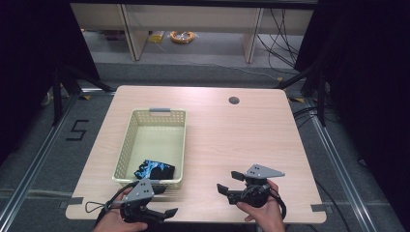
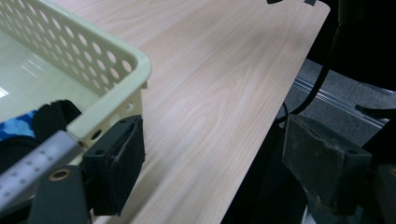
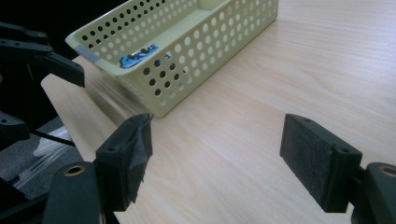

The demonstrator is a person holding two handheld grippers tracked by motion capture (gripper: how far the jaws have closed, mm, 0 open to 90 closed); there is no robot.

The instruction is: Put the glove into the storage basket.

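Observation:
A pale yellow perforated basket [image 1: 126, 145] lies on the left half of the wooden table [image 1: 241, 135]. A blue and black fabric item [image 1: 153, 170] rests inside its near end. My left gripper [image 1: 164, 200] is open at the table's front edge, just before the basket's near right corner, with nothing between its jaws. In the left gripper view that gripper [image 2: 219, 163] frames bare wood, with the basket corner [image 2: 135, 65] and the fabric item [image 2: 18, 128] beside its left pad [image 2: 116, 163]. My right gripper [image 1: 228, 182] is open and empty over the front centre, pointing left. In the right gripper view its jaws [image 3: 224, 158] face the basket [image 3: 187, 51].
A round cable hole [image 1: 234, 100] lies near the table's far edge. The left gripper's dark jaw tips [image 3: 51, 60] show at the left in the right gripper view. Beyond the table are desk legs and an orange cable coil [image 1: 182, 36] on the floor.

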